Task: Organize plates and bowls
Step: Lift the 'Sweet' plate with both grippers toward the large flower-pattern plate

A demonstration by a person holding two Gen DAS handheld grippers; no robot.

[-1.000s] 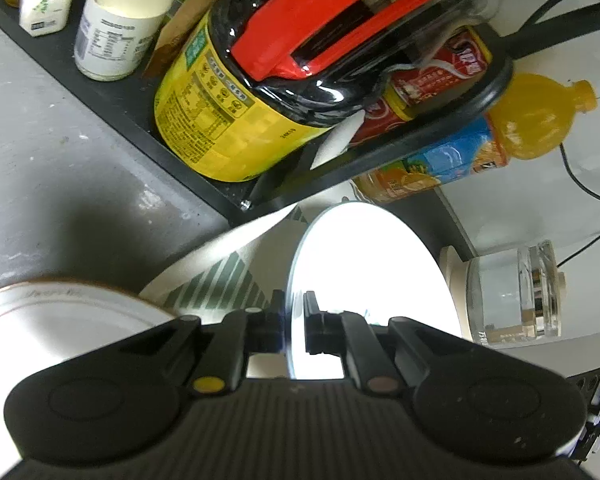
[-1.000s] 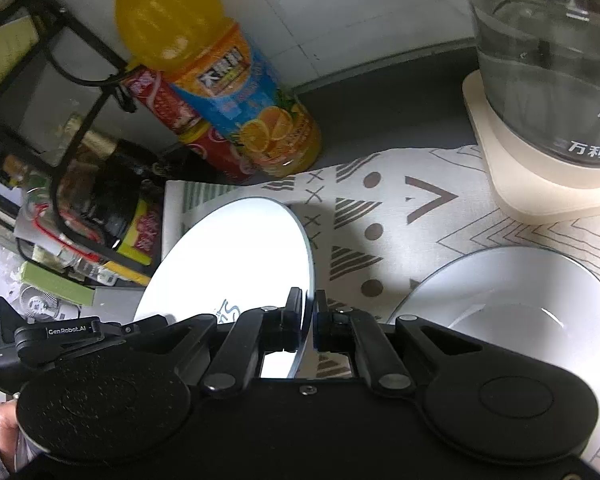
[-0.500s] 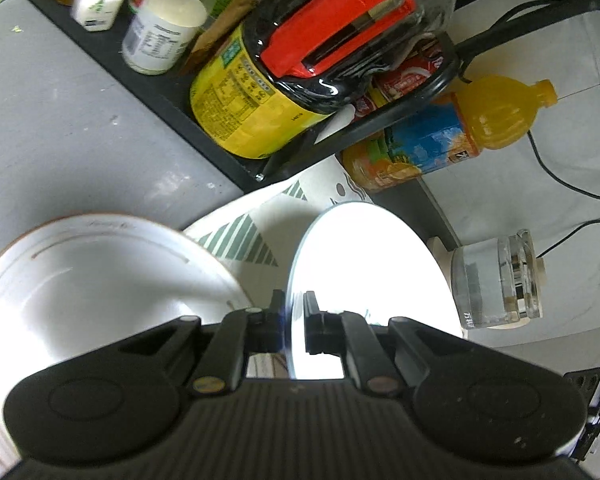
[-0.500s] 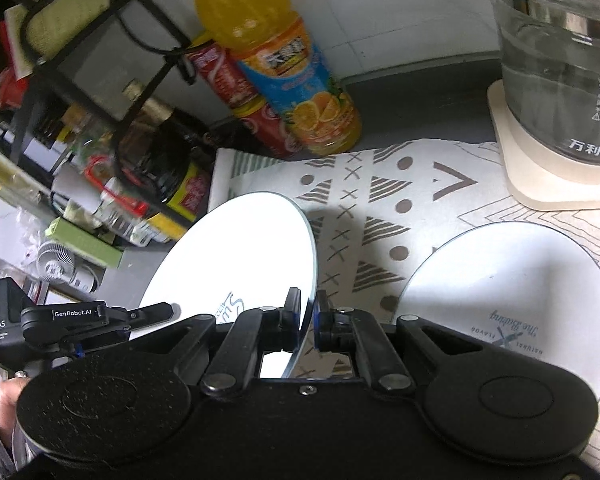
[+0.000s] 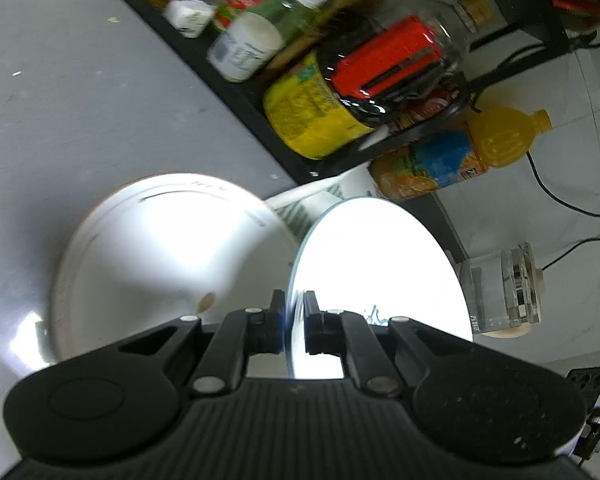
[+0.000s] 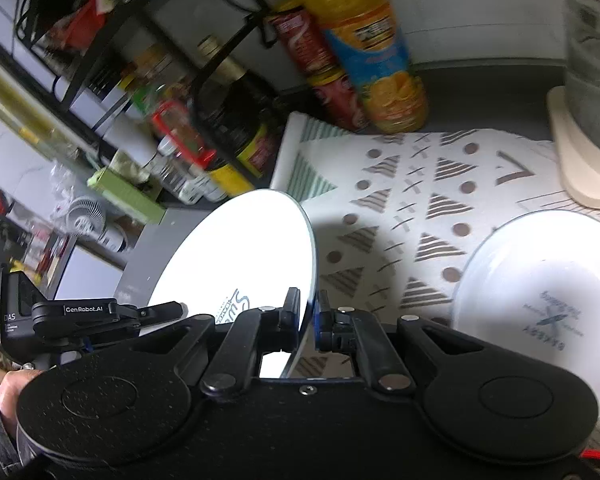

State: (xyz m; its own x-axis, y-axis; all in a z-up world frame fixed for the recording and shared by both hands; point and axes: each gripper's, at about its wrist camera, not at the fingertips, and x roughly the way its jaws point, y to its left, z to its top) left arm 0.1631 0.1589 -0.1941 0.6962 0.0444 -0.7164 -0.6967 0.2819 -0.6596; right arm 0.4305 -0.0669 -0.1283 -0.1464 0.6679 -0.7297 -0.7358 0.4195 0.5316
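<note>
Both grippers hold one small white plate by opposite rim edges, lifted above the patterned mat. My left gripper is shut on the plate. My right gripper is shut on the same plate; the left gripper's body shows beyond it. A large white plate with a brown rim lies on the grey counter under the left gripper. A white bowl with printed writing sits on the mat at the right.
A black rack holds jars and a dark bottle with a red handle. An orange juice bottle and a red can stand behind the mat. A glass kettle on a cream base stands at the right.
Both grippers have pulled back and up with the small plate, toward the grey counter. The large brown-rimmed plate has come into fuller view under the left gripper.
</note>
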